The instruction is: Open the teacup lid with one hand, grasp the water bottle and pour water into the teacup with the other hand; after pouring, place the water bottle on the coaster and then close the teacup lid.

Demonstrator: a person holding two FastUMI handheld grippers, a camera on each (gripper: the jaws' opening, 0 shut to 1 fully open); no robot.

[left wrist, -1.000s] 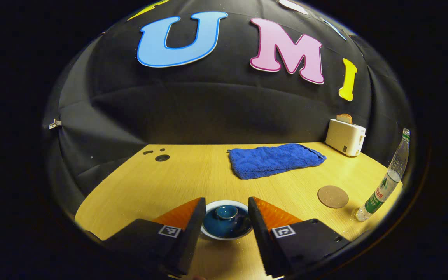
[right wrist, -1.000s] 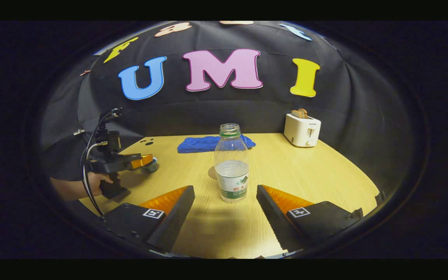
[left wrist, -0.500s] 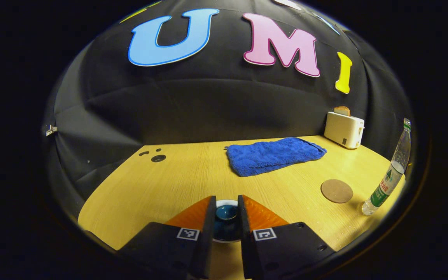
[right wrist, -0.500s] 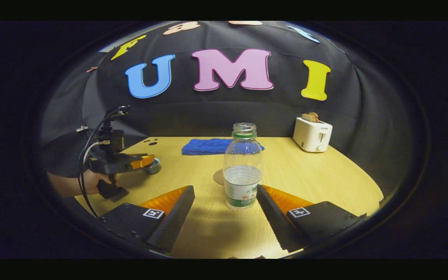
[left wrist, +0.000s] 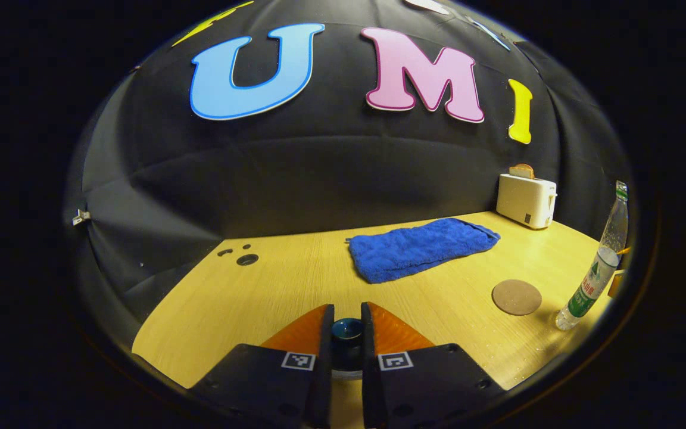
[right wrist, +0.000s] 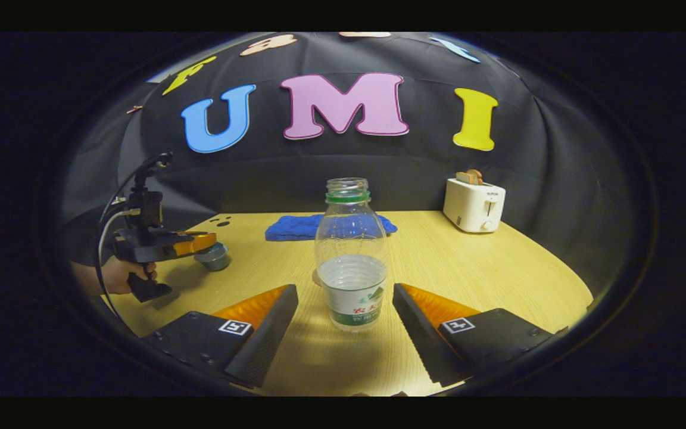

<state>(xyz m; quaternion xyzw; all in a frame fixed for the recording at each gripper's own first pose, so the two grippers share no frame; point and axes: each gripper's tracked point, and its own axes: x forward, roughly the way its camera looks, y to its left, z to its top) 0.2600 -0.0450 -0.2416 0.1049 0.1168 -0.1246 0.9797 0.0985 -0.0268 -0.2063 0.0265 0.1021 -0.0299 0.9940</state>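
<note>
Wooden table inside a black-cloth booth, lit from above.

Left gripper: fingers pressed in on the knob of the teacup lid, pinching it from both sides. From the right gripper view the same gripper sits level over the teacup, a hand on its handle. Whether the lid has left the cup, I can't tell.

Right gripper: fingers spread wide, water bottle standing upright between them, touching neither. Bottle is uncapped and roughly a third full. So: lid grasp made, bottle grasp not yet made.

Further out: coaster just beside the bottle, between it and the cup. Blue towel and toaster at the back, clear of the work.

Risks, my read:
- Lid knob is small and glazed; a pinch that's off-centre could let it slip or tilt on the lift, or drag the cup along.
- Bottle is thin plastic with no cap: closing hard would buckle it and push water out the neck.
- Grabbing low on the label leaves it top-heavy during the tilt; it could swing in the fingers and miss the cup.
</note>
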